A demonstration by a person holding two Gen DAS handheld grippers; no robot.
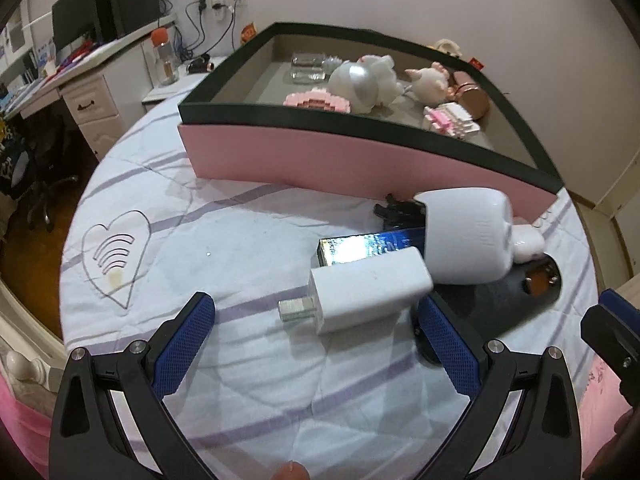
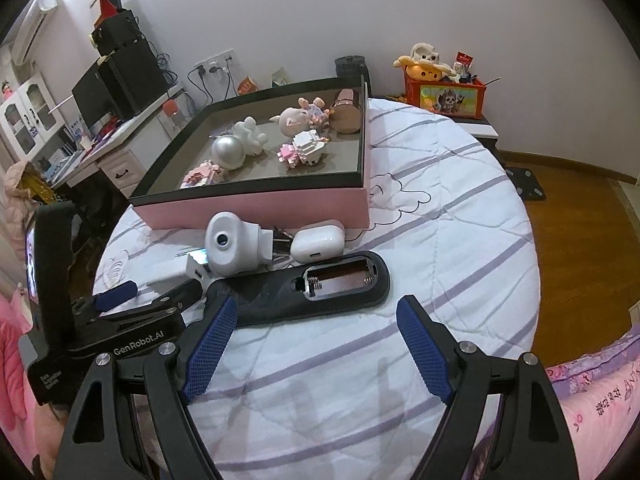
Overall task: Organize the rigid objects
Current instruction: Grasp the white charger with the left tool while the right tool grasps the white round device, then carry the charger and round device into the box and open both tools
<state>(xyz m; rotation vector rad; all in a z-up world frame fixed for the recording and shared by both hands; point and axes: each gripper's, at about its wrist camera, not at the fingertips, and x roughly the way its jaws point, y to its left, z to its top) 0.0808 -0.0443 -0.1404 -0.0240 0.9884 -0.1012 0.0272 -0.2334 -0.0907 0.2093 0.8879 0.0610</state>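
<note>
The left hand-held gripper [image 1: 316, 328] hangs wide open, empty, around a white rectangular plastic charger [image 1: 368, 294] on the striped white bed [image 1: 224, 240]. The right hand-held gripper [image 2: 312, 332], likewise open and empty, faces a black plastic remote [image 2: 320, 290] with bared battery bay. Beyond, the pink-walled cardboard box [image 2: 256, 210] sits toward the bed's far edge.

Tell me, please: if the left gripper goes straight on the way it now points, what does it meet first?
Most likely the white charger: it lies directly ahead of the left gripper, between its open jaws. Depth is unclear.
</note>
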